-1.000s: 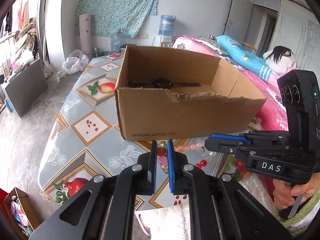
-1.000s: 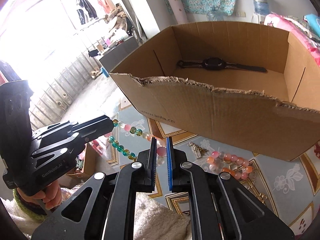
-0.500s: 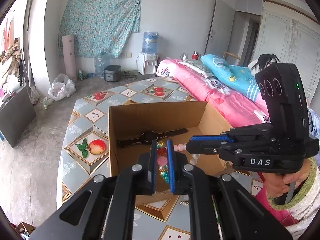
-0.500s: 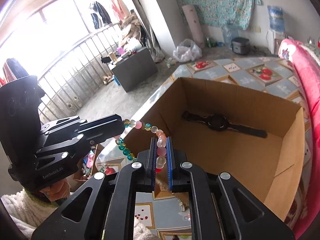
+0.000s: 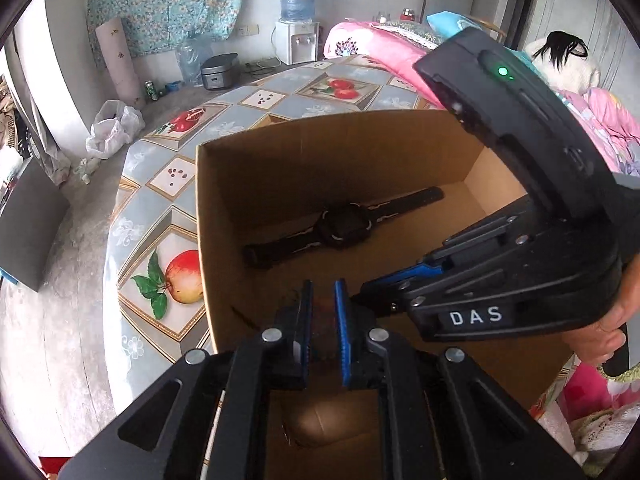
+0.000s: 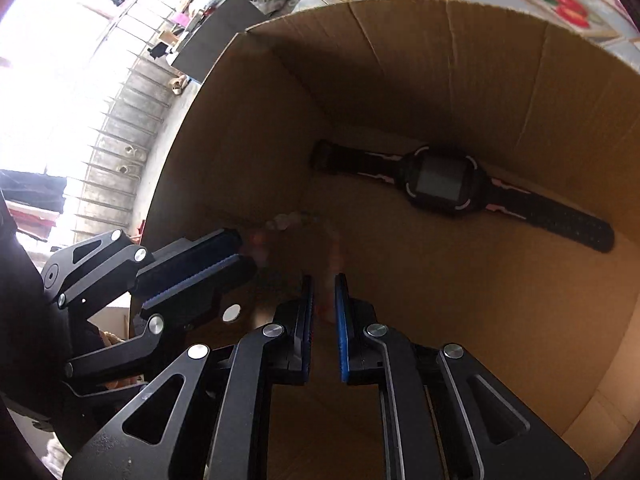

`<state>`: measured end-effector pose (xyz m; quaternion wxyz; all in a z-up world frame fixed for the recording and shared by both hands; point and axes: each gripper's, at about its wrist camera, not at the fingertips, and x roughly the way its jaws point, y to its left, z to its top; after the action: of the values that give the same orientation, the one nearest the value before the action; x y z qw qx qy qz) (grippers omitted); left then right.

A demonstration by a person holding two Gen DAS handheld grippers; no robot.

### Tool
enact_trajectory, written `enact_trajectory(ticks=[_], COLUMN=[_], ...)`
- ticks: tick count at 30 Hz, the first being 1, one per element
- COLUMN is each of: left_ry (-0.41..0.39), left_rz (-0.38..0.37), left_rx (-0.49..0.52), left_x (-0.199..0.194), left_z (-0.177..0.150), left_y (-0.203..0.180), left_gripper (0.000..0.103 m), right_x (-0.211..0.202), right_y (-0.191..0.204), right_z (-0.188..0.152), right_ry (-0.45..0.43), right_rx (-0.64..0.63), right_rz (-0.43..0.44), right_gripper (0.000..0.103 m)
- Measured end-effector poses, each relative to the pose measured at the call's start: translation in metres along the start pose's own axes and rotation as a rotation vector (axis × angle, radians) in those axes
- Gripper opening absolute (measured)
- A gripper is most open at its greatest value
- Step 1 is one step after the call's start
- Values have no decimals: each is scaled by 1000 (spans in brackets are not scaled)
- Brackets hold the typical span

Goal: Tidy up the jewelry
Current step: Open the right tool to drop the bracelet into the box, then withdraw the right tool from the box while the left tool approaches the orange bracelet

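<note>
Our left claw (image 5: 322,300) and right claw (image 6: 322,292) both reach inside the cardboard box (image 5: 224,184), each nearly closed, pinching a blurred bead bracelet (image 6: 280,224) strung between them. A black watch (image 6: 440,178) lies on the box floor just ahead. We read "DAS" on the right claw's body (image 5: 476,316).
</note>
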<state>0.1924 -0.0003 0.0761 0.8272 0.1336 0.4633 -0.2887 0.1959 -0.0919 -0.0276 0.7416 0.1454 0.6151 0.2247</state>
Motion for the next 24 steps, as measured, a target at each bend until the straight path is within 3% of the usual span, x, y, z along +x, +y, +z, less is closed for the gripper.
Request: enact_trajectory(ticks=[8, 13, 18, 24], left_ry=[-36, -133, -290, -386], left_rz=[0, -17, -75, -134], left_rx=[-39, -59, -60, -65], left_x=[-4, -35, -88, -123], left_z=[1, -7, -37, -94], left_y=[9, 7, -8, -27], left_gripper=[13, 13, 16, 19], right_x=[-21, -59, -111, -137], right_y=[-6, -5, 14, 21], right_z=[-14, -34, -82, -156], right_ry=[-81, -179, -316, -409], right_rx=[24, -3, -132, -227], right_rz=[23, 58, 62, 75], right_gripper=[11, 12, 13, 14])
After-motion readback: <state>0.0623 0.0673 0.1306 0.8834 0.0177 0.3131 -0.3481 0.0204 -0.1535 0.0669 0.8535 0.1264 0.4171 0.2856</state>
